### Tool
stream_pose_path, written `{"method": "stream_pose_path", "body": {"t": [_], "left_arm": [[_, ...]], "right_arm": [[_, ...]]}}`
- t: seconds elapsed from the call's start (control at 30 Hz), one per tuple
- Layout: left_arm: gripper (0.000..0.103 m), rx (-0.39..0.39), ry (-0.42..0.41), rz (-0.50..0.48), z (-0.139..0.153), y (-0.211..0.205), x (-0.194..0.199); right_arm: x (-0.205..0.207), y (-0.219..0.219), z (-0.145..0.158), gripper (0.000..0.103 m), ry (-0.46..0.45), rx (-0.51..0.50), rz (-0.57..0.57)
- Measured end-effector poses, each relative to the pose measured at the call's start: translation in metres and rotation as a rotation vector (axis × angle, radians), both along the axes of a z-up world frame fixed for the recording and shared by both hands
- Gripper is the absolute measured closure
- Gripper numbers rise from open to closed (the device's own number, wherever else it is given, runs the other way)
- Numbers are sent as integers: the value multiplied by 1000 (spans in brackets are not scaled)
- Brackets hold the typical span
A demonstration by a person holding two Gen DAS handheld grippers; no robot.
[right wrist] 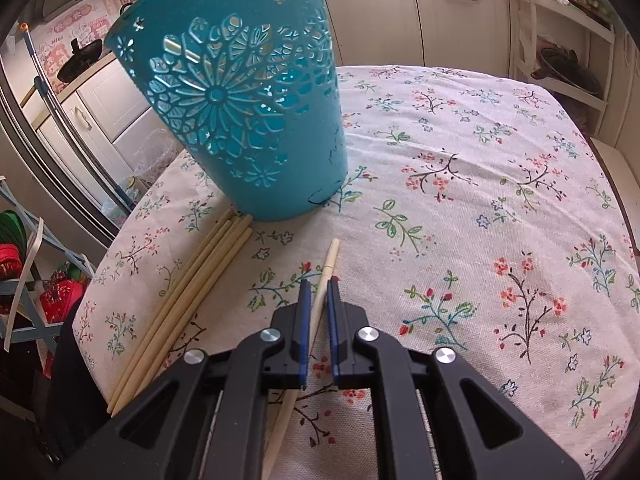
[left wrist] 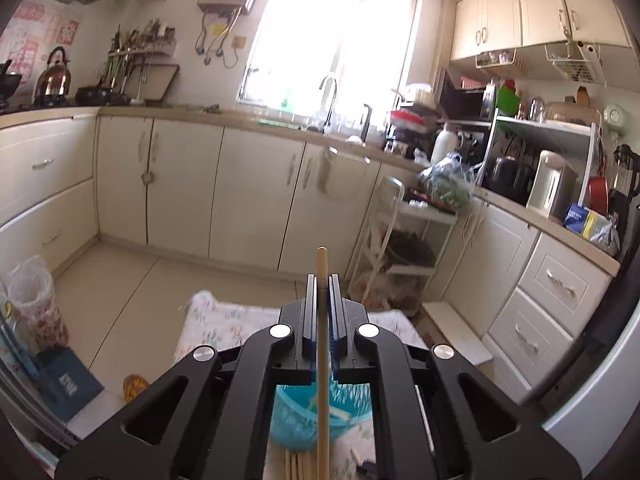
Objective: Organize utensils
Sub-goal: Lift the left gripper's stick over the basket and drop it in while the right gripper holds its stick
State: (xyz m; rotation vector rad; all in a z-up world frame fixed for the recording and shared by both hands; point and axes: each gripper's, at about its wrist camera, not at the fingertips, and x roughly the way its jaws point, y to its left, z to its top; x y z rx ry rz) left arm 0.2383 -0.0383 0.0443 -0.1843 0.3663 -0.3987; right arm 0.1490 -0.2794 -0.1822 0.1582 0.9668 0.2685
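My left gripper [left wrist: 322, 280] is shut on a wooden chopstick [left wrist: 322, 360] that runs straight out past its fingertips, high above the table. Below it I see the open top of the teal cut-out holder [left wrist: 304, 416]. In the right wrist view this holder [right wrist: 240, 120] stands on the floral tablecloth [right wrist: 480, 200], with a bundle of several wooden chopsticks [right wrist: 188, 296] lying at its base on the left. My right gripper [right wrist: 318, 284] hangs low over the cloth, shut on a pale chopstick [right wrist: 331, 258] that slants forward between its blue pads.
A white trolley rack [left wrist: 404, 240] stands past the table's far right corner, also seen in the right wrist view as the rack [right wrist: 560, 40]. A plastic-lined bin [left wrist: 32, 300] sits on the floor at left. Cream cabinets [left wrist: 180, 184] line the walls. A cluttered shelf [right wrist: 24, 280] is near the table's left edge.
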Motion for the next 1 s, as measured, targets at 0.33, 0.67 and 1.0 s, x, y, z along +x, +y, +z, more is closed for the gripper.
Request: {"method": "stream_pose_path", "body": {"t": [0.33, 0.67, 1.0], "left_arm": [[98, -27, -113, 94, 4, -45, 59], [98, -18, -31, 116, -46, -49, 87], [95, 100, 39, 80, -78, -51, 76]], "right_arm": [[1, -3, -2, 96, 6, 42, -9], [2, -7, -1, 96, 10, 56, -9], [3, -4, 1, 95, 36, 26, 5]]}}
